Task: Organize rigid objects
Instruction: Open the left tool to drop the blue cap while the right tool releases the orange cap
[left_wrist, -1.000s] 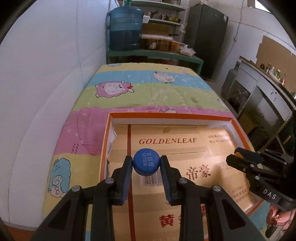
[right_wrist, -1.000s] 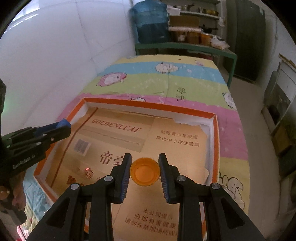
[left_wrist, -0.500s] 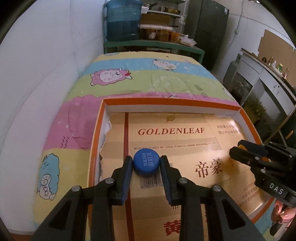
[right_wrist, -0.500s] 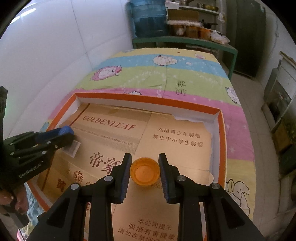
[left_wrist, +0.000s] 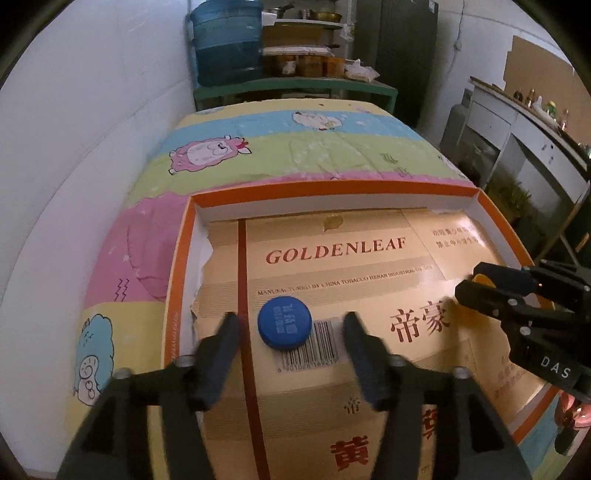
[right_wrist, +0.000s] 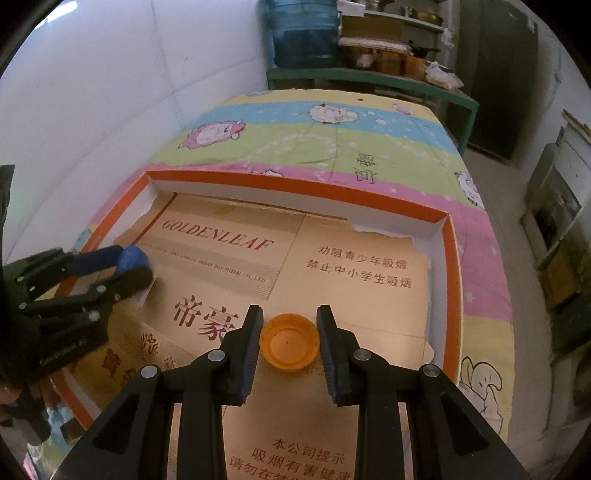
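1. Blue bottle cap lies top side up on the cardboard, between the fingers of the left tongs and clear of both; the jaws are spread wide, with the cap nearer the left finger.
2. Orange bottle cap sits open side up between the fingers of the right tongs. The jaws stand just beside its rim on both sides; contact cannot be confirmed, and a thin gap appears on each side.
3. Flattened cardboard lines the floor under both tongs. It carries the print "GOLDENLEAF", red Chinese characters and a barcode just right of the blue cap.
4. Shallow tray, with an orange rim and white inner walls, encloses the cardboard ahead of and beside both tongs.
5. Striped quilt with cartoon sheep lies under the tray and extends beyond its far wall.
6. White wall runs along the left of the quilt.
7. Green shelf unit stands past the far end of the quilt, holding a large blue water jug and several food containers.
8. Dark cabinet stands to the right of the shelf; a counter with small bottles runs along the far right.
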